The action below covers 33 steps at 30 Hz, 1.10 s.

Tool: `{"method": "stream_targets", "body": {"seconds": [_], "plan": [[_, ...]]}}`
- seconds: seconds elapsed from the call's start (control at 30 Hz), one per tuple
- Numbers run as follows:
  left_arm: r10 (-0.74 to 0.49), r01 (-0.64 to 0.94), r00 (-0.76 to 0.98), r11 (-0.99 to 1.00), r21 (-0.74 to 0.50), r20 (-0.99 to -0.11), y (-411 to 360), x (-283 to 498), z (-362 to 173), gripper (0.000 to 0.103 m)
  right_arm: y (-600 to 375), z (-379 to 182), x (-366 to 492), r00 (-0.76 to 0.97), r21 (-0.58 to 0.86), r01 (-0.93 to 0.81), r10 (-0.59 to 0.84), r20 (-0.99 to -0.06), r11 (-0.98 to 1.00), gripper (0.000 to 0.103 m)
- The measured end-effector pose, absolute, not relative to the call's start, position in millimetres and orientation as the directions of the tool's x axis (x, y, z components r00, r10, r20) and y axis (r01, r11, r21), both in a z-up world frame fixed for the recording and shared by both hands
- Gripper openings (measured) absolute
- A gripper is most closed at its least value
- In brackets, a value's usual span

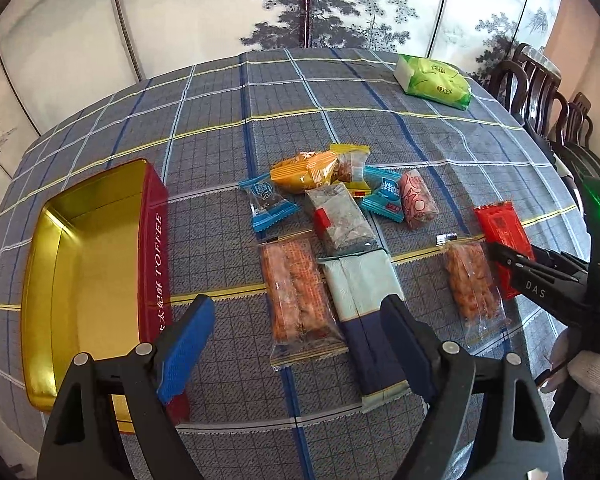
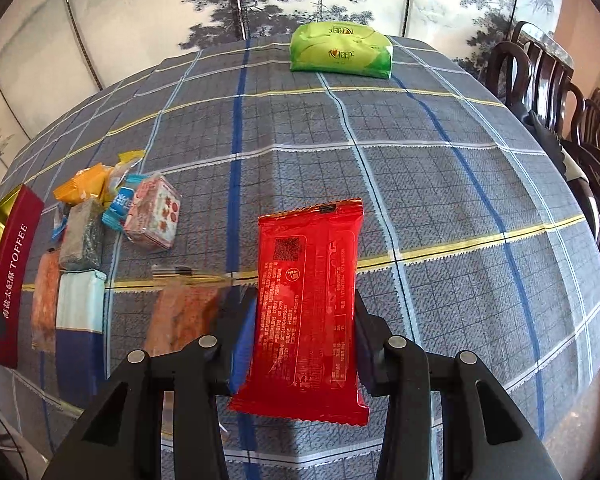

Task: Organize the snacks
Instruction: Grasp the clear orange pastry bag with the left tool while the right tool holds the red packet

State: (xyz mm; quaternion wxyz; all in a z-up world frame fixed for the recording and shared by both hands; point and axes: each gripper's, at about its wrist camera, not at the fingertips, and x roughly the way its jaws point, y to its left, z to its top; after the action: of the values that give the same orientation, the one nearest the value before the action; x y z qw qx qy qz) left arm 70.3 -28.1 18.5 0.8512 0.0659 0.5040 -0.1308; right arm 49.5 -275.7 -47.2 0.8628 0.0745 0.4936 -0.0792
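Observation:
A red TOFFEE tin [image 1: 156,240] with a gold, empty inside lies open at the left. Beside it lie loose snacks: an orange pack [image 1: 296,292], a pale blue and navy pack [image 1: 364,292], a grey pack [image 1: 340,220], blue candies [image 1: 266,204], a yellow pack [image 1: 304,172], a pink pack [image 1: 418,200] and a second orange pack [image 1: 472,284]. My left gripper [image 1: 298,304] hangs open over the first orange pack, holding nothing. My right gripper [image 2: 304,300] is shut on a red packet [image 2: 308,280], pads on its long sides, just right of the pile.
A green tissue pack [image 2: 342,50] sits at the table's far edge. Dark wooden chairs [image 2: 548,92] line the right side. A painted folding screen stands behind the table. A gloved hand [image 1: 592,384] holds the right gripper. The checked cloth [image 2: 460,200] covers the table.

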Motion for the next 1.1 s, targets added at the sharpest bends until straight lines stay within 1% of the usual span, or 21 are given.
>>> {"method": "stream_targets", "body": {"seconds": [0.13, 0.27, 0.4, 0.57, 0.77, 0.9, 1.1], "plan": [[-0.166, 0.267, 0.408, 0.962, -0.057, -0.898, -28.1, 82.8, 11.7, 0.075, -275.2, -52.1, 51.4, 0.507, 0.032, 0.193, -0.071, -0.859, 0.981, 0.044], [-0.188, 0.248, 0.355, 0.963, -0.102, -0.916, -27.1, 92.5, 7.1, 0.072, -269.5, -53.6, 51.5, 0.518, -0.006, 0.171, -0.095, -0.85, 0.985, 0.046], [-0.191, 0.221, 0.319, 0.967, -0.123, -0.928, -27.4, 102.9, 2.2, 0.07, -270.7, -54.1, 48.5, 0.529, 0.0, 0.156, -0.084, -0.845, 0.988, 0.046], [-0.197, 0.161, 0.264, 0.974, -0.158, -0.944, -26.8, 115.4, -9.4, 0.064, -271.1, -54.4, 47.1, 0.532, 0.001, 0.136, -0.072, -0.843, 0.991, 0.047], [-0.16, 0.142, 0.26, 0.982, -0.126, -0.952, -31.9, 124.4, -20.4, 0.062, -270.9, -54.6, 47.0, 0.537, -0.001, 0.131, -0.072, -0.84, 0.991, 0.047], [-0.157, 0.133, 0.234, 0.983, -0.128, -0.959, -30.8, 128.4, -29.1, 0.057, -271.4, -54.7, 46.5, 0.539, 0.001, 0.133, -0.071, -0.839, 0.991, 0.047], [-0.138, 0.152, 0.262, 0.983, -0.101, -0.955, -35.5, 132.1, -31.6, 0.057, -271.6, -54.8, 46.6, 0.538, 0.001, 0.133, -0.071, -0.84, 0.991, 0.047]]}}
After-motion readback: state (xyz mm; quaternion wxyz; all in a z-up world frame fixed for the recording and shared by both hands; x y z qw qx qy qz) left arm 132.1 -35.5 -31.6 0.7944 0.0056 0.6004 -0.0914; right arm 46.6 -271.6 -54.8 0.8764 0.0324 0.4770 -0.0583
